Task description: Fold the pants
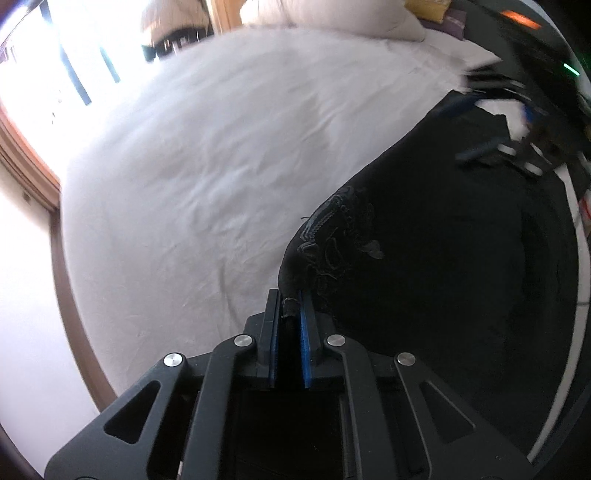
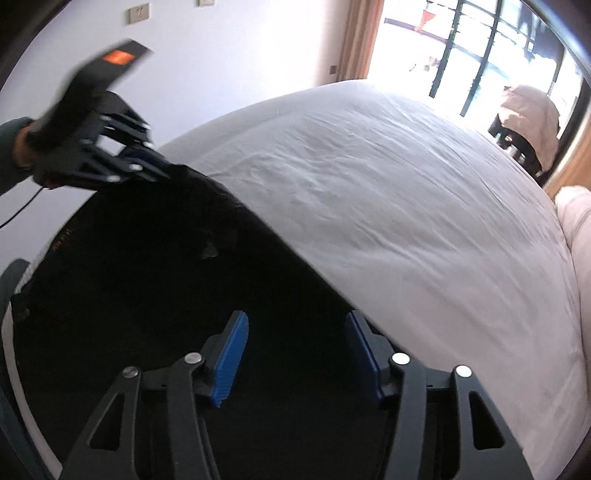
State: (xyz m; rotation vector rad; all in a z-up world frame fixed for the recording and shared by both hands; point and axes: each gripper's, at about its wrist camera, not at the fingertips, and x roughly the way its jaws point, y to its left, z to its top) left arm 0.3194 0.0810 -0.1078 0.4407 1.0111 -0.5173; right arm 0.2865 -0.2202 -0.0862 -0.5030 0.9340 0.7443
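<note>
Black pants [image 1: 424, 240] lie spread on a white bed sheet [image 1: 203, 166]. My left gripper [image 1: 290, 301] is shut on a corner of the pants, with black cloth pinched between its blue pads. It also shows in the right wrist view [image 2: 155, 168], at the far corner of the pants [image 2: 166, 277]. My right gripper [image 2: 295, 325] is open, its blue pads [image 2: 229, 362] wide apart just above the black cloth. It appears blurred in the left wrist view [image 1: 506, 151], at the far end of the pants.
The white sheet [image 2: 388, 203] covers the bed beyond the pants. A pillow [image 1: 332, 18] lies at the head of the bed. A bright window with dark bars [image 2: 480, 55] and a covered chair [image 2: 528, 114] stand past the bed. A white wall [image 2: 221, 55] is behind.
</note>
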